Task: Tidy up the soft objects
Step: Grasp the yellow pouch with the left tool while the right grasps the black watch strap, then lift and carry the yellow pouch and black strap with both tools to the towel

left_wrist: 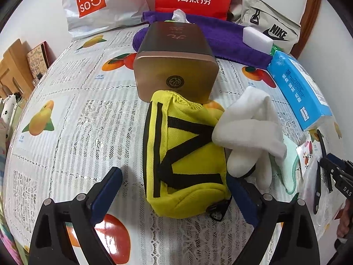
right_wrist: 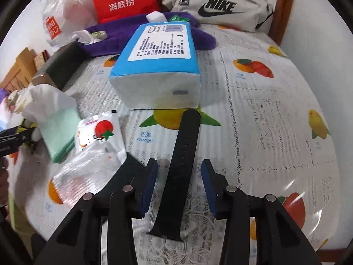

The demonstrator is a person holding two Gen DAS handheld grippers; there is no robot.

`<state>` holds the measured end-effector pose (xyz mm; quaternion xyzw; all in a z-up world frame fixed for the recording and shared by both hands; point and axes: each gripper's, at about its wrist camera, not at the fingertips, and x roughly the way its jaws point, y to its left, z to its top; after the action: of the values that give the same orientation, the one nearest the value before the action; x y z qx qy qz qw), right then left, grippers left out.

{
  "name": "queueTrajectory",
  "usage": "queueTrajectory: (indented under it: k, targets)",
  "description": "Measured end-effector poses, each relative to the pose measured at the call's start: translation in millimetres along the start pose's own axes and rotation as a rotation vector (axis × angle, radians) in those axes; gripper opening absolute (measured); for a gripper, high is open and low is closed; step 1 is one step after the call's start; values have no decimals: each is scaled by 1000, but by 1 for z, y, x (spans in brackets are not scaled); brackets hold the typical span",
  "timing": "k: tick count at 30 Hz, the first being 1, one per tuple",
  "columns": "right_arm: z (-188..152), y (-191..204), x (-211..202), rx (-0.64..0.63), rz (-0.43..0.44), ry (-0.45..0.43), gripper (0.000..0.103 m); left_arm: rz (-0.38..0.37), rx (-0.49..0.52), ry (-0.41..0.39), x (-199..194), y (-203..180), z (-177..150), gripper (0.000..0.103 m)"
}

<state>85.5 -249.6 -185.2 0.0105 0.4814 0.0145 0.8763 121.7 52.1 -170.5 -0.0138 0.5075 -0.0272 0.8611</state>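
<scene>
The bench carries a fruit-print cloth. The right hand-held gripper stands apart around a black strap, not pressing it. Beyond it lies the blue tissue pack. The left hand-held gripper is wide apart around a yellow pouch. Sorting seems mostly left.

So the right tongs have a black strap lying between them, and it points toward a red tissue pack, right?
Not quite: the tissue pack is blue, not red, as the right wrist view shows. The black strap does lie between the open right tongs, untouched by them.
</scene>
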Motion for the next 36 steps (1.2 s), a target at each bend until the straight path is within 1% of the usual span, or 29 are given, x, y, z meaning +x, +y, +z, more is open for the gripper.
queueTrajectory:
  k: [2, 3, 4, 6, 8, 9, 10, 11, 12, 13, 14, 16, 18, 22, 27, 31, 36]
  targets:
    - [-1, 0, 0, -2, 3, -25, 31, 6, 3, -26, -1, -1, -2, 89]
    - [0, -1, -1, -5, 11, -21, 21, 8, 12, -37, -3, -2, -3, 78]
    - [1, -4, -1, 2, 23, -15, 21, -2, 11, -41, -6, -1, -4, 71]
    - [1, -6, -2, 18, 39, -4, 22, -10, 0, -37, -8, 1, -4, 70]
    - [1, -2, -1, 0, 27, -14, 23, -21, 14, -42, -6, 0, -6, 74]
    - [1, -1, 0, 3, 30, -21, 28, -22, 26, -42, -5, -2, -7, 80]
    - [1, 0, 1, 4, 35, -28, 33, -14, 38, -45, -3, -6, -8, 82]
    - [1, 2, 2, 4, 38, -37, 35, 5, 42, -55, -2, -8, -9, 82]
    - [1, 3, 3, 3, 37, -48, 34, 26, 52, -65, -1, -11, -10, 82]
    - [2, 3, 3, -1, 37, -55, 28, 31, 74, -81, -2, -14, -11, 74]
    - [2, 1, 4, -5, 40, -61, 21, 18, 79, -90, -4, -15, -11, 70]
    - [3, -3, 4, 6, 67, -58, 21, 3, 62, -88, -6, -9, -10, 62]
    - [5, -6, 1, 14, 93, -50, 21, -14, 47, -88, -9, -4, -9, 59]
    - [8, -4, -14, 2, 112, -86, 20, -23, -6, -95, -20, 10, -9, 57]
    - [13, -4, -24, -2, 122, -106, 20, -25, -68, -112, -36, 27, -9, 57]
    - [17, -4, -35, -4, 141, -120, 20, -41, -103, -155, -57, 37, -6, 57]
    - [25, -4, -47, -9, 146, -149, 20, -29, -112, -202, -77, 40, 1, 57]
